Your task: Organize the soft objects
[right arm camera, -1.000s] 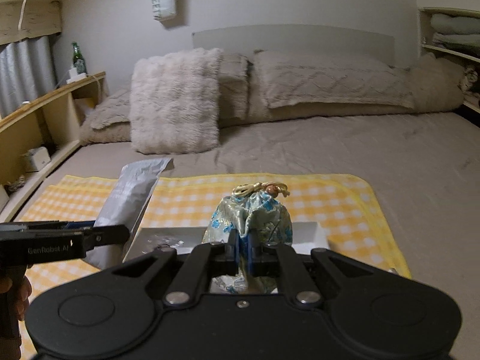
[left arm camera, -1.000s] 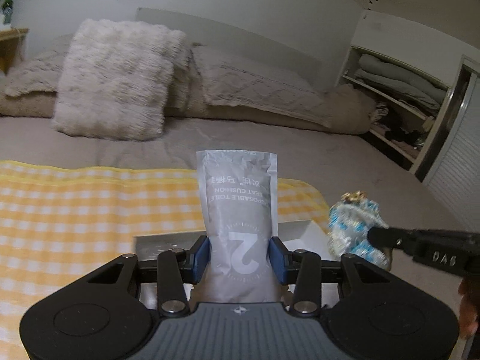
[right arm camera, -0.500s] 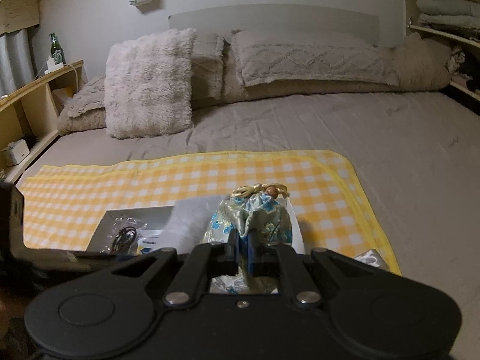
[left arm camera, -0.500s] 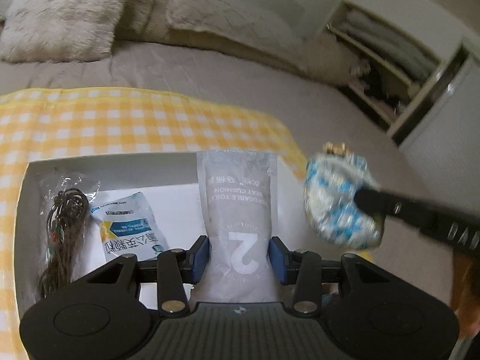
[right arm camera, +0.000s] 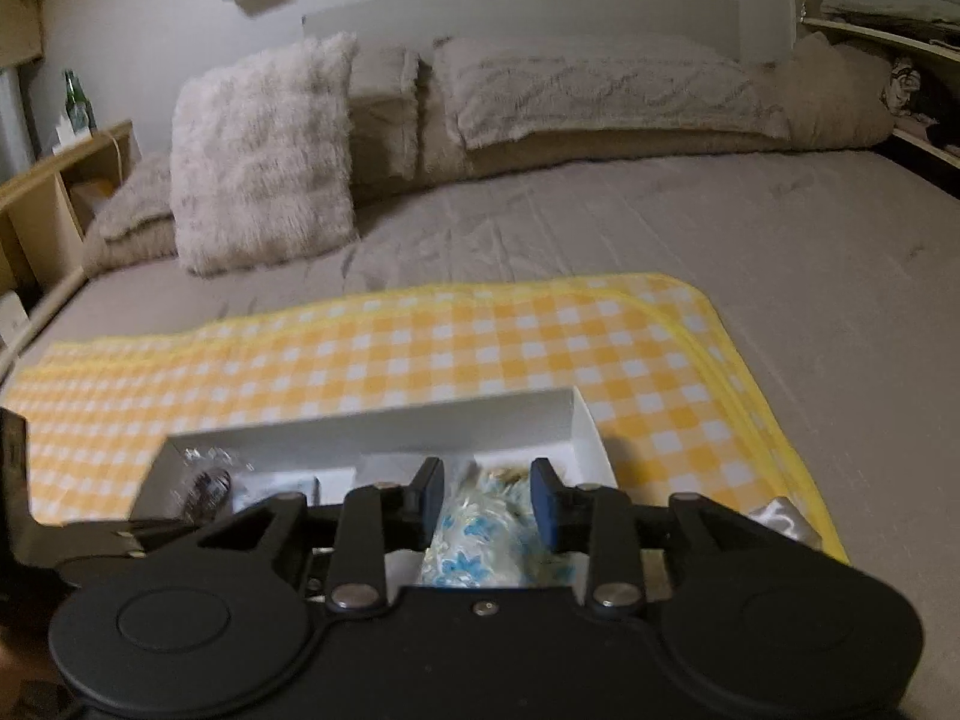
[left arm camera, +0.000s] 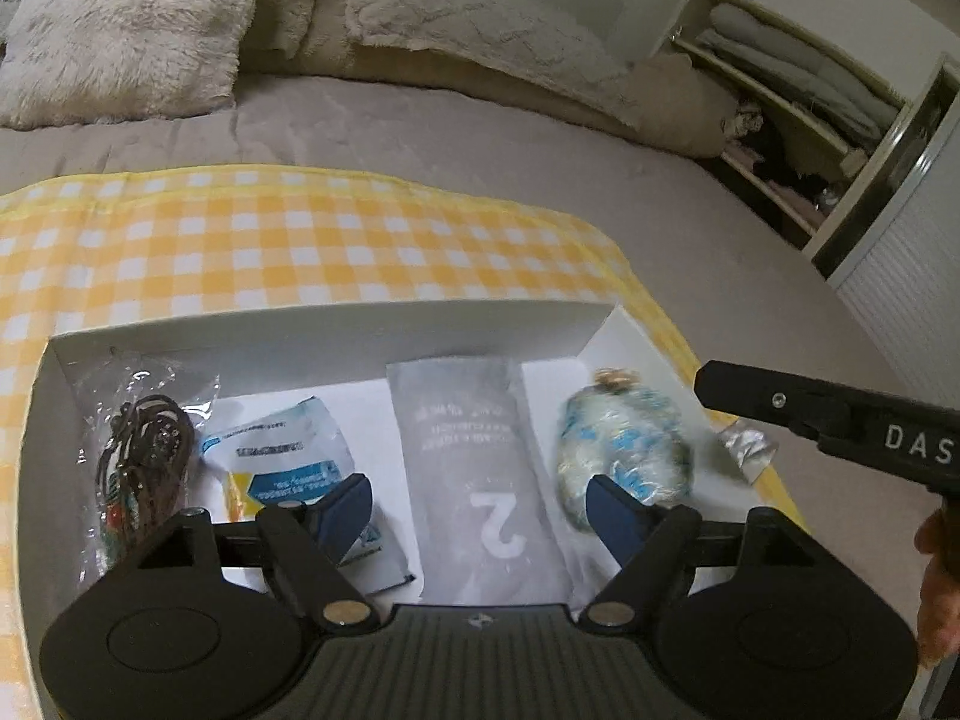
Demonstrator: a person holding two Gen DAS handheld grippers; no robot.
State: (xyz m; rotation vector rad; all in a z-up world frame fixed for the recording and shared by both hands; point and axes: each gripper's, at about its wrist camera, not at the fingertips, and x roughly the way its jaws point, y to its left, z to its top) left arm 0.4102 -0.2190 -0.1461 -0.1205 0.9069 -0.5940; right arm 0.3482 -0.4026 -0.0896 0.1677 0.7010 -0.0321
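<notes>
Four items lie in the white box (left arm camera: 312, 324) under your left gripper (left arm camera: 480, 504): a corded bundle at 9 o'clock, a blue-and-white sachet (left arm camera: 282, 462) beside it, the grey numbered pouch (left arm camera: 474, 468) dead centre between the spread jaws, and the floral pouch (left arm camera: 624, 450) at 3 o'clock. From your right gripper (right arm camera: 487, 495), the jaws stand apart either side of the floral pouch (right arm camera: 474, 546), gripping nothing. You look to be at the release step; next, lift both clear and go for the silver packet (right arm camera: 780, 519) at 4 o'clock on the checked cloth (right arm camera: 420, 348).
</notes>
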